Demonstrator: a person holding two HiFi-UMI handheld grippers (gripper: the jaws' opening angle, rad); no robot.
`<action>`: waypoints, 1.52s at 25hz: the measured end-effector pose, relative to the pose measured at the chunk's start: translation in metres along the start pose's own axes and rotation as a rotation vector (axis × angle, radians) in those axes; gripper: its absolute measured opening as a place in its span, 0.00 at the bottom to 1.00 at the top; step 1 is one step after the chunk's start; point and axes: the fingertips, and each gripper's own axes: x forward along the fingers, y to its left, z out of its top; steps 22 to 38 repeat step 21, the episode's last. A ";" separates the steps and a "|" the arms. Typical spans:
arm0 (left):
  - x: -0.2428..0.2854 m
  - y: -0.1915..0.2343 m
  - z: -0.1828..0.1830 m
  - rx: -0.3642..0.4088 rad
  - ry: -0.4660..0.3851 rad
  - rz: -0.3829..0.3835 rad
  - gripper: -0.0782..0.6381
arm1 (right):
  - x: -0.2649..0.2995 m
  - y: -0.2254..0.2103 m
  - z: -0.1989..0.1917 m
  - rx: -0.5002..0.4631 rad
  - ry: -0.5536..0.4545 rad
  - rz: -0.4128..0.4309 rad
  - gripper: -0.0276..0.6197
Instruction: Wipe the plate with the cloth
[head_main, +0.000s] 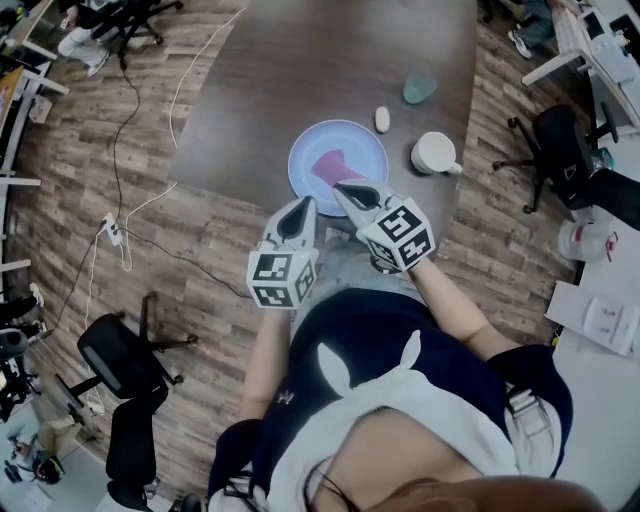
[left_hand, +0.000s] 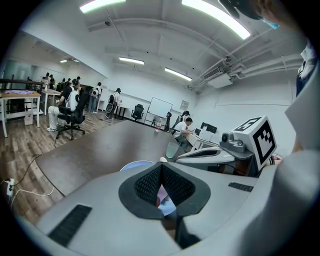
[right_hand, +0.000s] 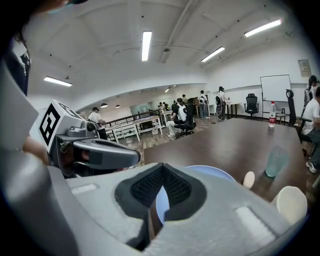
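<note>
— Dark brown table (head_main: 300, 80), long and mostly bare. What stands on it, counted?
— One pale blue plate (head_main: 366, 150), one pink cloth (head_main: 333, 166) lying on that plate, one white mug (head_main: 435, 153), one teal tumbler (head_main: 419, 88) and one small pale oval thing (head_main: 382, 119) (what it is cannot be made out). Two claws are held over the near end.
— Their state?
— The left claw (head_main: 304, 206) has its jaws pressed together with nothing between them. The right claw (head_main: 347, 188) is the same: pads meeting, empty.
— And the cloth?
— Just ahead of the right claw's tip, ahead and to the right of the left claw's, lower than both. The plate's near rim lies beneath the right tip.
— Edges?
— The table's near edge runs beneath both claws. Its right edge passes just beyond the mug, which stands ahead and to the right of the right claw.
— Room to move?
— Open tabletop to the left of the left claw and far beyond the plate. The oval thing and the tumbler stand past the plate's far right side.
</note>
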 end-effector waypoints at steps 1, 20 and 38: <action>-0.004 -0.003 -0.001 0.001 0.000 0.001 0.11 | -0.004 0.003 0.000 -0.003 -0.001 -0.003 0.04; -0.029 -0.041 -0.038 -0.047 0.030 -0.033 0.11 | -0.047 0.028 -0.021 -0.013 0.030 -0.054 0.04; -0.028 -0.042 -0.039 -0.050 0.031 -0.037 0.12 | -0.047 0.026 -0.023 -0.010 0.036 -0.054 0.04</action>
